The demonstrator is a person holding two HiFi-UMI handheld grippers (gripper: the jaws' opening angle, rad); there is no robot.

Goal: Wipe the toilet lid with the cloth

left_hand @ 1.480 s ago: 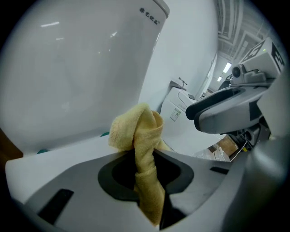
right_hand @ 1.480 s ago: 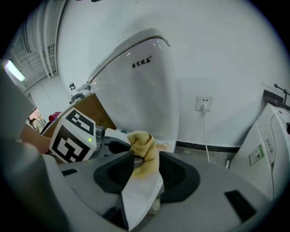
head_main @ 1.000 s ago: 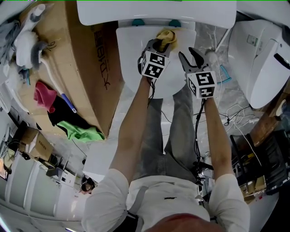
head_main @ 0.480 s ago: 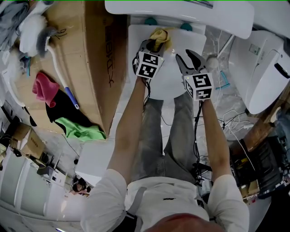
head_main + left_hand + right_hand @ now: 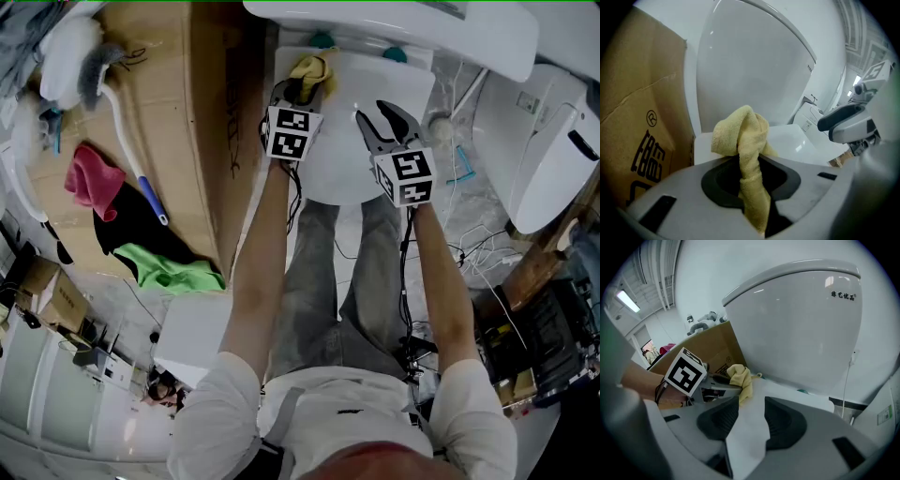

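Clutter crowds the floor round the toilet: a box stands just left of the lid, and a second toilet sits at the right. The left gripper is clamped on the yellow cloth, which is bunched over the lid's back left corner, near the tank. The right gripper hovers over the lid's right half, jaws spread, nothing between them.

My judgement of the risks: the cloth is pinched as a narrow twist, so little of it may meet the lid, and a pass could leave streaks or drag the jaw tips across it. A leftward sweep could snag the box edge. The idle right gripper sits in the path of a rightward stroke.

Only the left gripper view shows the twist running deep between the jaws; the head view hides that behind the marker cube. From the right gripper view the cloth's tail hangs toward the lid, though I cannot tell whether it touches. Both grippers' placing on the lid shows only from the head.
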